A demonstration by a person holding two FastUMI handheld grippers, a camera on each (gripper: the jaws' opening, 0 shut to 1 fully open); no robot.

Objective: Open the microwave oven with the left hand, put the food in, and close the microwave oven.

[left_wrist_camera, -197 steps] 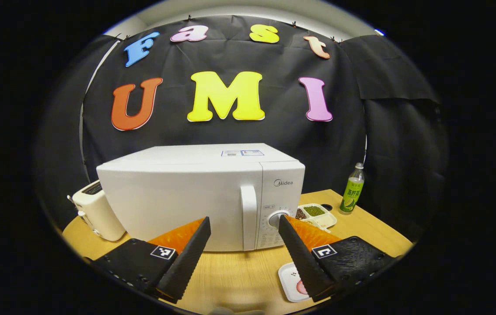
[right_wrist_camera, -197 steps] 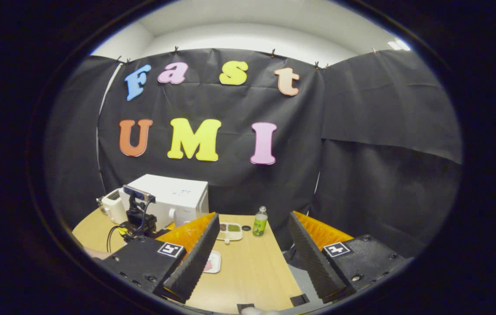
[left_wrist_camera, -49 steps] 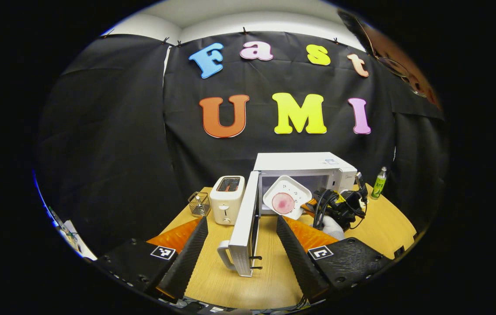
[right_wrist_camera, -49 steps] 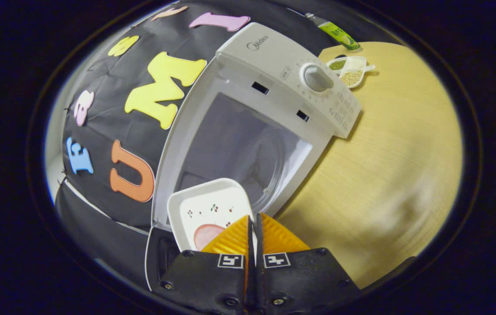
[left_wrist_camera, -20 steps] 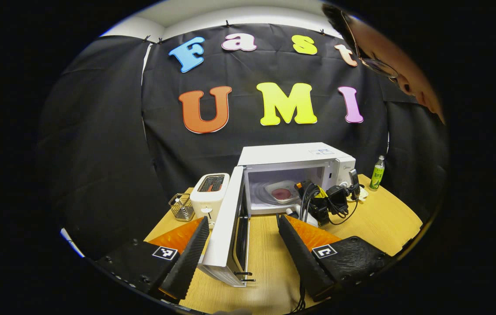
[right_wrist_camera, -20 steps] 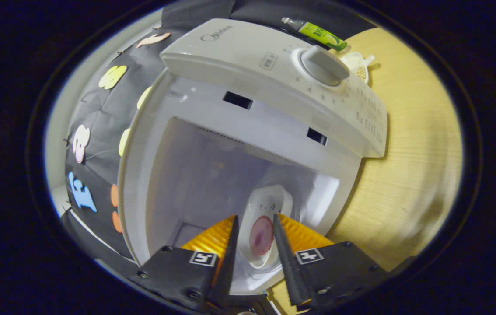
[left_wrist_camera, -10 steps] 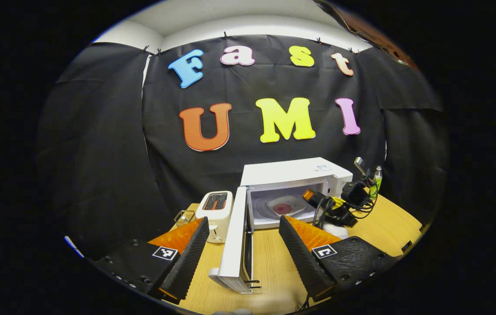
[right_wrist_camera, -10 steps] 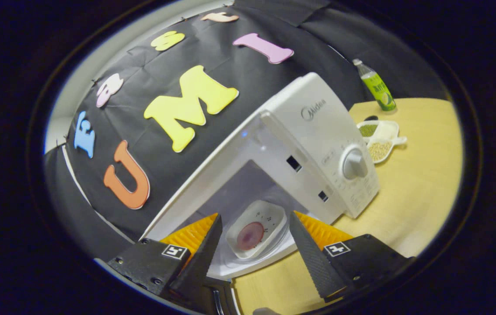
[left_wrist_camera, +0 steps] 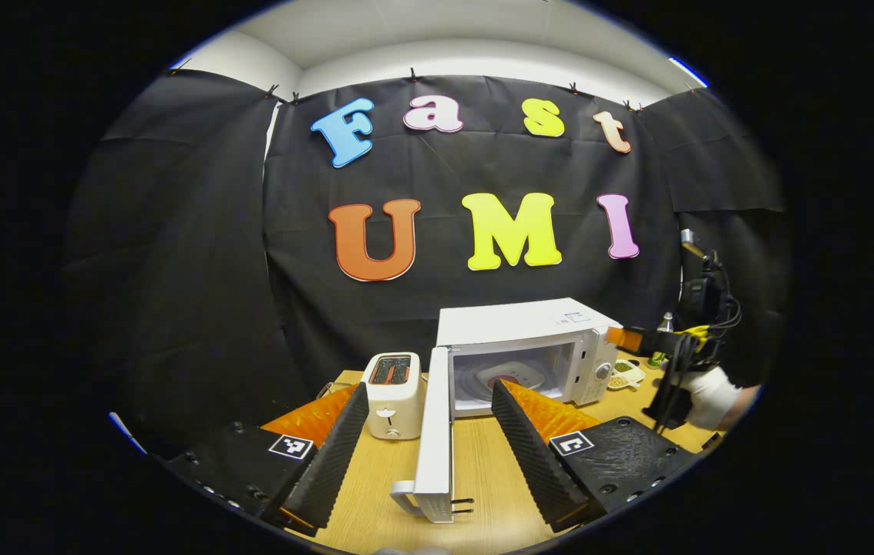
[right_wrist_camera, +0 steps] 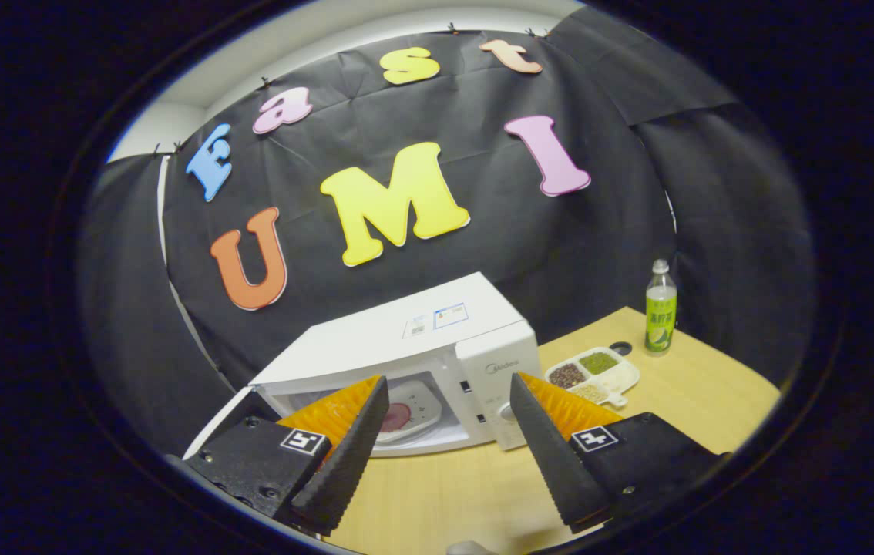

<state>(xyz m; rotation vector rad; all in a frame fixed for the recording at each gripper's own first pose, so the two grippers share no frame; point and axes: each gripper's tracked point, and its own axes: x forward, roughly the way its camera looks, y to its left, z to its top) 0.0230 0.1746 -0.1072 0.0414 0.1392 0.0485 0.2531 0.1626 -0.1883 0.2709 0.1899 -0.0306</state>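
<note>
Left gripper (left_wrist_camera: 429, 447), lower centre of the left gripper view, fingers spread and empty, flanks the white microwave door (left_wrist_camera: 435, 439), swung open. Right gripper (right_wrist_camera: 445, 455), lower centre of the right gripper view, likewise spread and empty. White square plate with pink food (right_wrist_camera: 404, 415) lies inside the white microwave oven (right_wrist_camera: 421, 339) on the wooden counter (right_wrist_camera: 676, 408).

The right gripper (right_wrist_camera: 445, 432), now empty and open, is back from the oven (right_wrist_camera: 437, 347); the plate (right_wrist_camera: 406, 416) sits inside
</note>
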